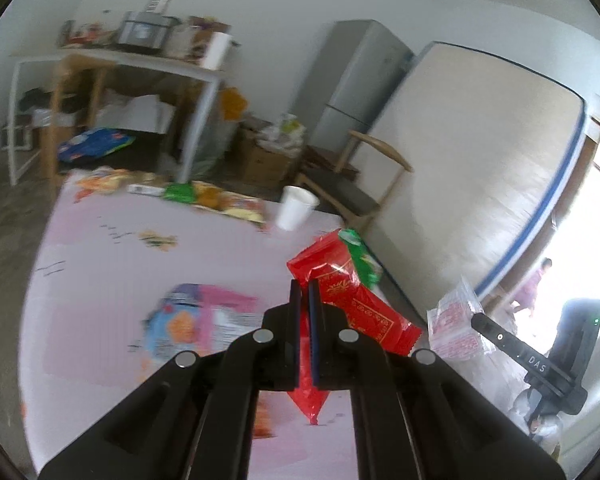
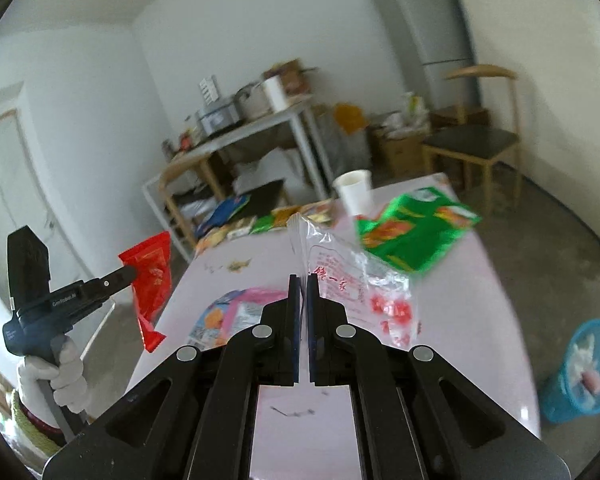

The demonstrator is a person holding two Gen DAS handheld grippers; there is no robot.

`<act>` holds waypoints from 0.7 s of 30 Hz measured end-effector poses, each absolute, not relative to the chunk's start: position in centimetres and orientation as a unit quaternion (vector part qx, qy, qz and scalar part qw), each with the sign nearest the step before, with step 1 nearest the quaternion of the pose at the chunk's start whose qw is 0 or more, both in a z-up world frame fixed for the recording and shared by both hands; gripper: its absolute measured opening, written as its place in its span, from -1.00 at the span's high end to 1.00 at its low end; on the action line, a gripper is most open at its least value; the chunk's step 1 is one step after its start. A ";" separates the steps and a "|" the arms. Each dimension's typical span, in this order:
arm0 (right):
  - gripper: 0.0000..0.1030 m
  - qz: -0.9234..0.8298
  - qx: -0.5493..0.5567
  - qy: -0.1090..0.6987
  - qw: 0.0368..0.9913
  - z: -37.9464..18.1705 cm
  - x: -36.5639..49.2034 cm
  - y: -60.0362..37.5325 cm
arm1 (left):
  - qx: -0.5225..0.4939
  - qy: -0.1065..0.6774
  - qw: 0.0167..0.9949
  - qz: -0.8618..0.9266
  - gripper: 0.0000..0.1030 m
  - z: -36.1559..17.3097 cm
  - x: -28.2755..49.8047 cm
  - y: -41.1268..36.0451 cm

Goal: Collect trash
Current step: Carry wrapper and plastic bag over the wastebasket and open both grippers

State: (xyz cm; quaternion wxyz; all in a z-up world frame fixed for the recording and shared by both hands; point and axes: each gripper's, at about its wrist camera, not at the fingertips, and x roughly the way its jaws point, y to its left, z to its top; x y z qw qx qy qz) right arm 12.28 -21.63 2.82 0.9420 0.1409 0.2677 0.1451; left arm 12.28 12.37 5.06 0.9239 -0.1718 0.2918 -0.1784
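Note:
My left gripper [image 1: 304, 286] is shut on a red snack wrapper [image 1: 340, 292] and holds it above the pink table [image 1: 100, 248]. In the right wrist view the same red wrapper [image 2: 152, 276] hangs from the left gripper [image 2: 130, 274] beyond the table's left edge. My right gripper [image 2: 304, 280] is shut on a clear plastic bag with red print [image 2: 352, 280], lifted over the table; this bag also shows in the left wrist view [image 1: 456, 324]. A green wrapper [image 2: 416, 232] is blurred just beyond the bag, whether held or loose I cannot tell. A pink and blue wrapper [image 2: 236, 312] lies on the table.
A white paper cup [image 2: 354, 192] and several snack wrappers [image 2: 260, 224] sit at the table's far edge. A blue waste basket [image 2: 580, 372] stands on the floor at the right. A wooden chair [image 2: 476, 140], a fridge [image 2: 432, 24] and a cluttered side table [image 2: 260, 128] stand behind.

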 end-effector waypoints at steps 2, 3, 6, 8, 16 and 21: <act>0.97 0.126 0.165 0.258 0.944 2.9 10.8 -24.3 | -0.162 0.296 0.918 -0.207 0.95 5.6 12.6 9.7; 0.97 0.111 0.179 0.250 0.945 2.9 9.8 -26.1 | -0.159 0.297 0.916 -0.218 0.94 5.8 12.7 8.6; 0.97 0.064 0.206 0.235 0.948 2.6 7.2 -30.4 | -0.144 0.301 0.904 -0.266 0.94 6.4 13.3 3.8; 0.96 0.027 0.219 0.231 0.948 2.2 5.7 -33.1 | -0.137 0.305 0.893 -0.300 0.94 6.7 13.6 0.5; 0.96 -0.123 0.319 0.241 0.908 -1.8 0.3 -45.2 | -0.088 0.380 0.818 -0.424 0.94 4.5 16.6 -16.3; 0.96 -0.156 0.400 0.246 0.869 -6.3 -0.3 -50.9 | 0.017 0.438 0.777 -0.452 0.94 -0.2 18.1 -28.6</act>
